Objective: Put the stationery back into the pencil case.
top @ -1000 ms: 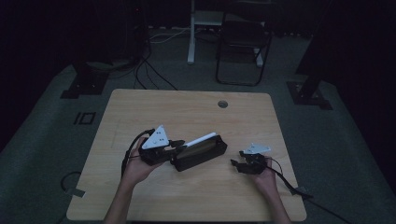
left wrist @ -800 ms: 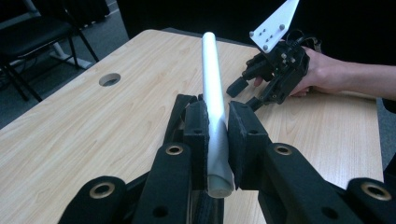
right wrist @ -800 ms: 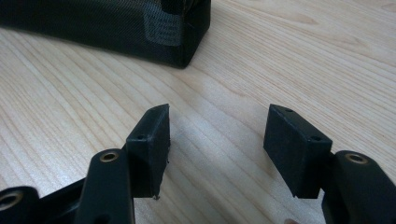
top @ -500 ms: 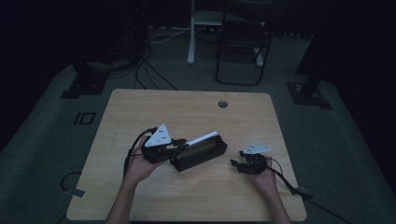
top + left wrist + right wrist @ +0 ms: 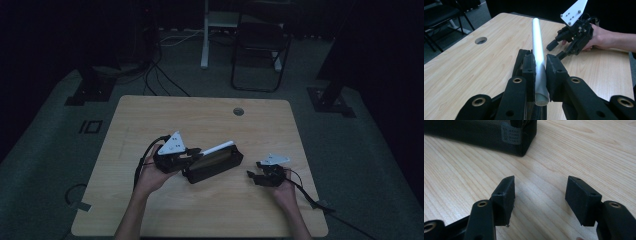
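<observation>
A white tube (image 5: 538, 52) is clamped between the pads of my left gripper (image 5: 540, 66), and it sticks out forward over the table. In the high view the white tube (image 5: 218, 147) lies along the top of a black mesh case (image 5: 214, 165), with the left gripper (image 5: 196, 152) at the case's left end. My right gripper (image 5: 539, 192) is open, low over bare wood, and the case's corner (image 5: 520, 135) lies just beyond its jaws. From above, the right gripper (image 5: 253, 176) sits to the right of the case, apart from it.
The wooden table (image 5: 150, 120) has a round cable hole (image 5: 238, 111) near its far edge. A black chair (image 5: 260, 45) and a white post (image 5: 205, 35) stand on the floor behind the table. Cables trail off both grippers.
</observation>
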A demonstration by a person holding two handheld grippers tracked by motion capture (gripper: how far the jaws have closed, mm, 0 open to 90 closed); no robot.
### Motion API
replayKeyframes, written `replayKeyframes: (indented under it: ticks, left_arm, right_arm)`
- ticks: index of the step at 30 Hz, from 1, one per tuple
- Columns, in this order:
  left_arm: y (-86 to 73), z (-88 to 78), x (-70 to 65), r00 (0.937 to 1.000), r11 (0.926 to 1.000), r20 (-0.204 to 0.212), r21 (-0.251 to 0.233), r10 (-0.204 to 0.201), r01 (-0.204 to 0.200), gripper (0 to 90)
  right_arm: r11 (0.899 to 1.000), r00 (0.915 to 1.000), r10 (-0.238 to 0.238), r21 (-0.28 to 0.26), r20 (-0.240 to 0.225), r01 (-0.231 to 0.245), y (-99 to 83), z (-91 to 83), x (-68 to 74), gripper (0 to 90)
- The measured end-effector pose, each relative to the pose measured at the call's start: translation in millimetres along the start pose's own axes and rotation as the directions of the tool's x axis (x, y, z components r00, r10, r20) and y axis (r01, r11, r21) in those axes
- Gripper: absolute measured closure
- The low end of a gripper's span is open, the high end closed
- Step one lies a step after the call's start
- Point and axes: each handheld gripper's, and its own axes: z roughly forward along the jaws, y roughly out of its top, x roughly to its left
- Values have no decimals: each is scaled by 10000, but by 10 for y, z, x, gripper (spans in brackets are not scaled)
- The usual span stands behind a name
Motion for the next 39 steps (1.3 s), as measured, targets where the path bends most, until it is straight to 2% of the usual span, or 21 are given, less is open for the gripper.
replayKeyframes:
  ticks: [39]
  left_arm:
    - [-35, 192, 88, 9998, 9997, 69, 170, -170, 169, 789]
  right_arm:
    - [10000, 10000, -23, -9, -5, 23, 0, 1, -1, 408]
